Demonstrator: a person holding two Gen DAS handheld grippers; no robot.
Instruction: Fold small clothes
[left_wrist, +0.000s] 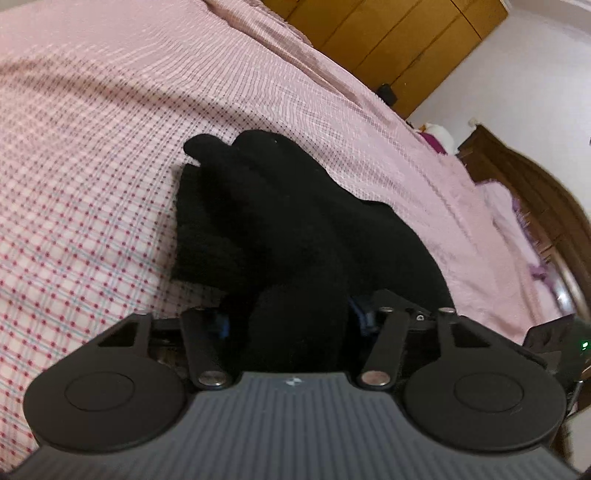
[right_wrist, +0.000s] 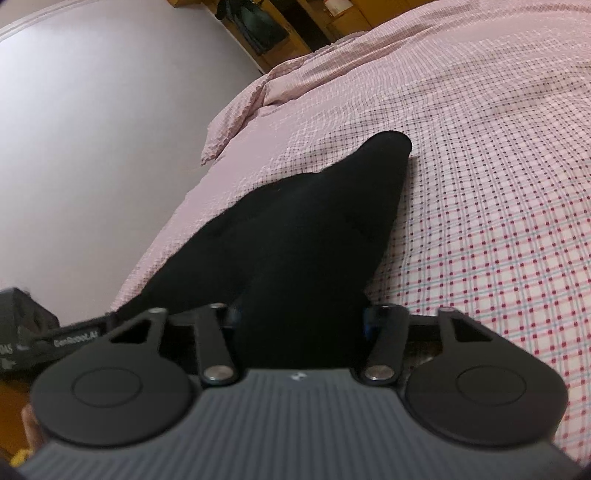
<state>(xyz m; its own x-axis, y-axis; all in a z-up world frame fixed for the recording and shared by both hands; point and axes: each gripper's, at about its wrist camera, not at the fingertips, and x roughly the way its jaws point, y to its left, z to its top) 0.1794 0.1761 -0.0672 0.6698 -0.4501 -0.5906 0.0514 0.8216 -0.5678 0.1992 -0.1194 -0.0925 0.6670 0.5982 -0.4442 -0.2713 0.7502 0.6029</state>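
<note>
Left gripper (left_wrist: 299, 317): jaws clamped on a bunch of the black knit garment (left_wrist: 258, 206). Right gripper (right_wrist: 299, 314): jaws likewise closed on black fabric (right_wrist: 295, 229), probably the same piece.

Cloth spreads from both grips onto the pink checked bedsheet (left_wrist: 92, 166), far tip resting on it.

Judged light, limp and non-slippery; it sags where unsupported. Best held at edges or corners, pinching all layers so the folds stay aligned.

Soft, dim indoor light; the black cloth (left_wrist: 280, 221) swallows detail, casting a faint shadow on the bed (left_wrist: 92, 166) toward 9 o'clock. Fisheye bends edges; far sheet and rims blur.
</note>
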